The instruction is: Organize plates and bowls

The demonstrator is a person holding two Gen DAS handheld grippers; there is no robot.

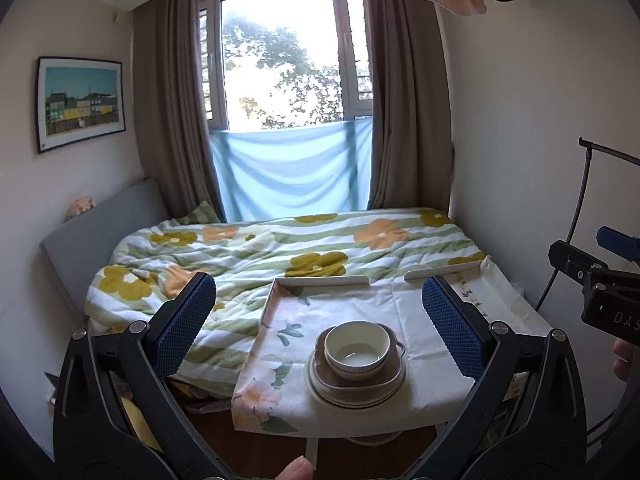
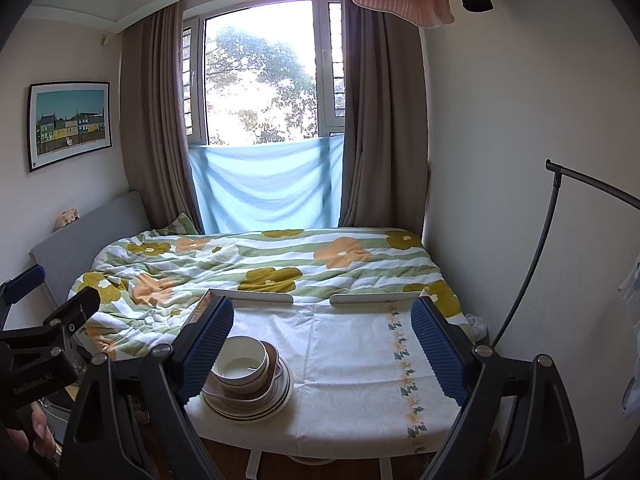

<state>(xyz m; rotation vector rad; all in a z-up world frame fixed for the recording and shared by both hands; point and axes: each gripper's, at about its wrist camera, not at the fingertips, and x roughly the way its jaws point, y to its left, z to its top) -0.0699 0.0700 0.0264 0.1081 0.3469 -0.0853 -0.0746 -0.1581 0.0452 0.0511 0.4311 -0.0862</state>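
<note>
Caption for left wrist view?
Open left gripper faces stacked bowl and plates on a cloth-covered table.

The plates (image 1: pixel 356 394) under the bowl (image 1: pixel 357 347) are too closely stacked to count; in the right wrist view the right claw's (image 2: pixel 322 344) left finger (image 2: pixel 206 350) covers the stack's left edge; the left claw (image 2: pixel 48 320) is cut off by that picture's left edge; the surface's (image 1: pixel 416 308) underside is hidden by its cloth (image 1: pixel 280 356).

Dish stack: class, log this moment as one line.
dishes: bowl on brown dish on plates | left gripper: open, empty | right gripper: open, empty
</note>
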